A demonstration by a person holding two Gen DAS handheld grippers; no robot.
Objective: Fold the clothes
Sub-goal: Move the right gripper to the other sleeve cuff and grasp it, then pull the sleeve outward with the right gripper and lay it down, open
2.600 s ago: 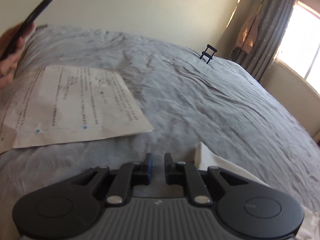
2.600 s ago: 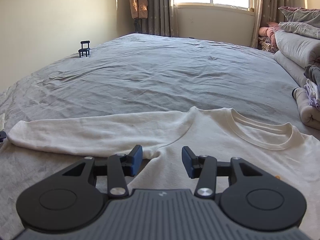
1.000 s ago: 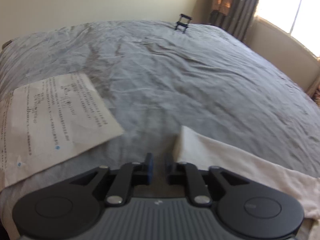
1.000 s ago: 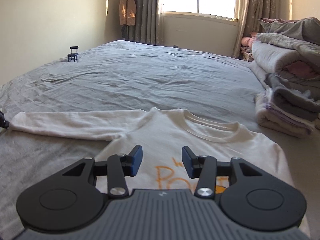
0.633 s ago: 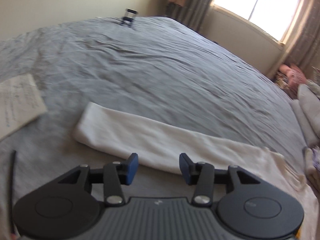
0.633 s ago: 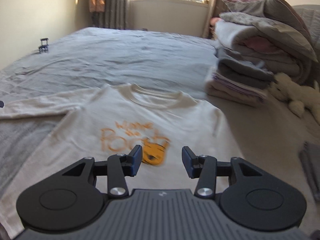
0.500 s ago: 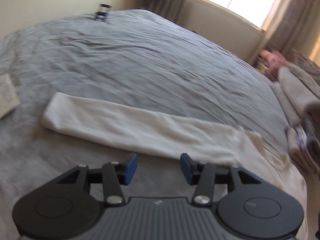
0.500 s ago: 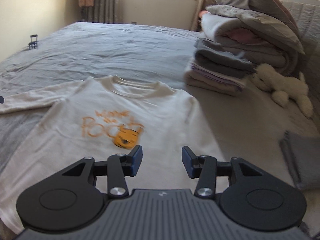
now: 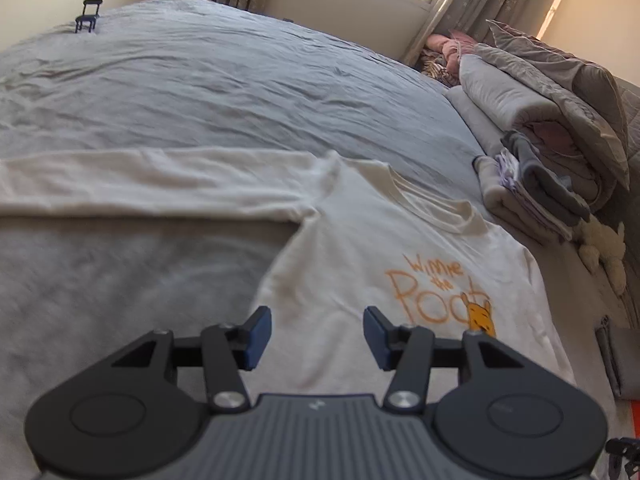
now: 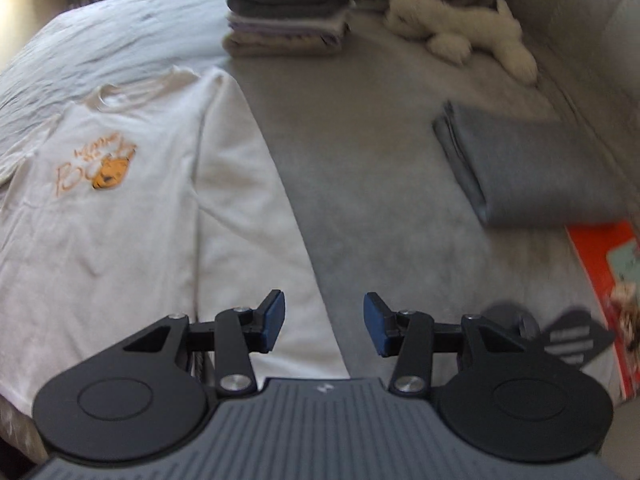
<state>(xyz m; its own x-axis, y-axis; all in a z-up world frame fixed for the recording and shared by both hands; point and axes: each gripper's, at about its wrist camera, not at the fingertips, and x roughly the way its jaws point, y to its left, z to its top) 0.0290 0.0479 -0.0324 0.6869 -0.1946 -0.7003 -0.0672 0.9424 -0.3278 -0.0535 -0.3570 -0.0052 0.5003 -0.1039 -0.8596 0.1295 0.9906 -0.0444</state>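
**Both grippers swing over to the shirt**

The left gripper (image 9: 316,338), jaws just widened and empty, now hovers over the cream shirt (image 9: 360,264), no longer its sleeve tip. The right gripper (image 10: 323,322), open and empty, overlooks the shirt's folded right edge. Folding can proceed.

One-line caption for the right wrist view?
Open right gripper hovers over the cream shirt's edge on the grey bed, folded clothes beyond.
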